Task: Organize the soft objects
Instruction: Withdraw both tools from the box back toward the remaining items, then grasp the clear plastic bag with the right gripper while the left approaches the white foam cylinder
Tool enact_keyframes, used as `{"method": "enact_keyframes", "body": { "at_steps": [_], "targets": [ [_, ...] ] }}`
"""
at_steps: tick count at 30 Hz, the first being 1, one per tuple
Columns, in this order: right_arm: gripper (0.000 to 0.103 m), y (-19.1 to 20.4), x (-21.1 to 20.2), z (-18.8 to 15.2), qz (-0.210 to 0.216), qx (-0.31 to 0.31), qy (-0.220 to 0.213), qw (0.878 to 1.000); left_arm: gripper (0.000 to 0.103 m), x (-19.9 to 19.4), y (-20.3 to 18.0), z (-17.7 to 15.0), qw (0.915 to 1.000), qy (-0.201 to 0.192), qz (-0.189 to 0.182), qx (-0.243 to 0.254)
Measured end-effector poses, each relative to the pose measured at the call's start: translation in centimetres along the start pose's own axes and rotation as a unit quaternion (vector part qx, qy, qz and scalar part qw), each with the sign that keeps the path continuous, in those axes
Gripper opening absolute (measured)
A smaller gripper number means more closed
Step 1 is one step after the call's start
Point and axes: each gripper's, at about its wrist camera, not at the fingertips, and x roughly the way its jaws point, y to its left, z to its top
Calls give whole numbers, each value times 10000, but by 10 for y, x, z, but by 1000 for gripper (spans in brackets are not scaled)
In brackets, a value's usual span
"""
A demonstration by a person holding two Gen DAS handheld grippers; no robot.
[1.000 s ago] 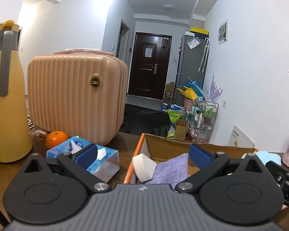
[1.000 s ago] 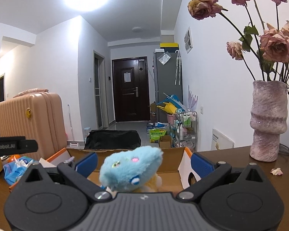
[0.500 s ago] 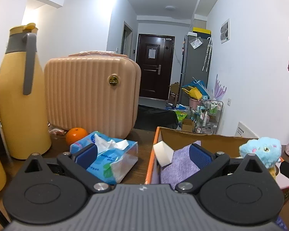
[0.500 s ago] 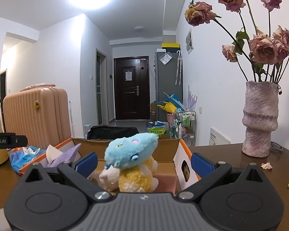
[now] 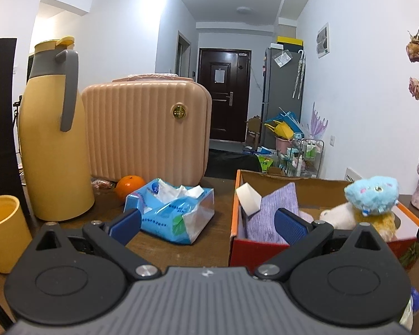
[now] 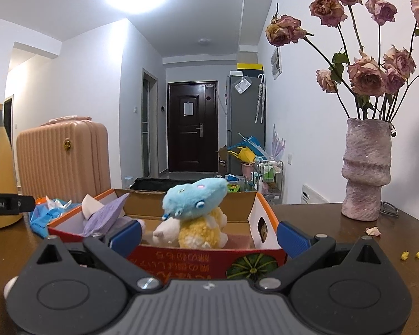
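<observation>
An orange-rimmed cardboard box [image 5: 234, 212] [image 6: 265, 220] stands on the brown table. Inside it sit a blue-and-yellow plush toy [image 5: 373, 198] [image 6: 194, 205], a purple cloth [image 5: 276, 203] [image 6: 104, 215] and a white sponge wedge [image 5: 247, 199] [image 6: 89, 202]. A blue tissue pack [image 5: 170, 209] [image 6: 46, 215] lies on the table left of the box. My left gripper [image 5: 208, 224] is open and empty, short of the pack and the box's left wall. My right gripper [image 6: 208, 236] is open and empty in front of the box, apart from the plush toy.
A yellow thermos jug [image 5: 54, 136], a yellow cup [image 5: 4, 226], a pink ribbed case [image 5: 148, 131] and an orange [image 5: 130, 184] stand left and behind. A stone vase of dried roses [image 6: 366, 170] is at the right, with petals and crumbs [image 6: 373, 231] on the table.
Both grippers have drawn back from the box. The plush toy, between the right fingers a second ago, now sits in the box clear of them. More table shows.
</observation>
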Motion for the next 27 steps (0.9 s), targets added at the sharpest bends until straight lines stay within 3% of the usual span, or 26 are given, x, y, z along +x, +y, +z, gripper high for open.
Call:
{"method": "enact_keyframes", "body": {
  "at_steps": [11,27],
  "targets": [
    [103,10,-26,-10,118,-162,106,9997,103,-31,14,-14,9999,99,-78,72],
    [103,21,-60,-25,230,-311,465,9982,103,-68,29,-32,9982,356,-468,131]
  ]
}}
